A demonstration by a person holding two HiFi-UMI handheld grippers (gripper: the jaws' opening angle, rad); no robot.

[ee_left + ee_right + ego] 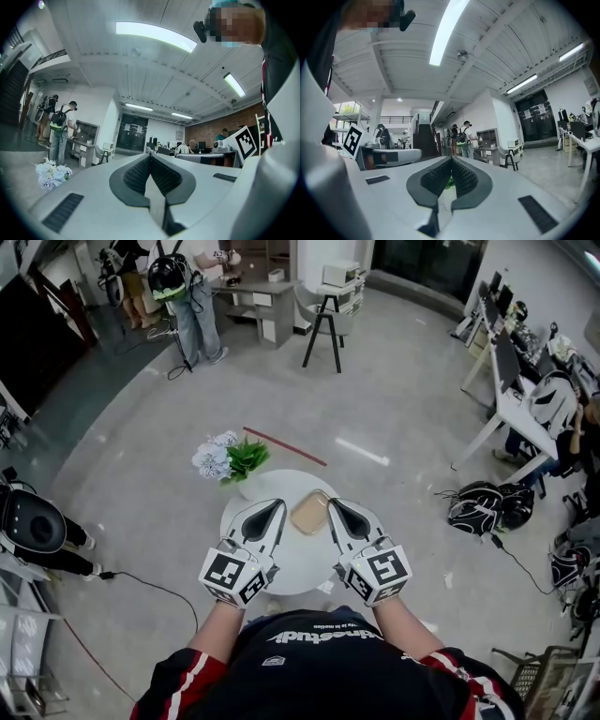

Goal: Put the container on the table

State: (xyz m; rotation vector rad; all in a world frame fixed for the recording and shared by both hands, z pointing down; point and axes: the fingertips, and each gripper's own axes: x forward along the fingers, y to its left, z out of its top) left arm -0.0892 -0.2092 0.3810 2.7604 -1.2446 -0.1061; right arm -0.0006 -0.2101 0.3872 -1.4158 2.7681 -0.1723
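Left of the round table (302, 570), a black cable (155, 589) trailed over the grey floor, well apart from the table

At the table's upper left rim stood a bunch of pale flowers (228, 458) with green leaves; whether it was on the top or just behind it could not be told. Beyond the table a red strip (284, 446) lay on the floor

The left gripper (277, 506) hung over the table's left half, jaws pressed together with nothing between them. Its own view showed only the room past the tips

The container (310, 512), a flat tan box with rounded corners, lay on the table top toward the far edge, between the two grippers' tips. It was just beside each; contact could not be read from above

The right gripper (334, 506) hung over the table's right half, jaws likewise together and empty

Judgement: the container already sat on the table, so the placing looked done, and only drawing both grippers back seemed left. Nothing blocked that; the flowers were near the left tip but apart

Right of the table, black bags (483, 505) lay on the floor, well apart
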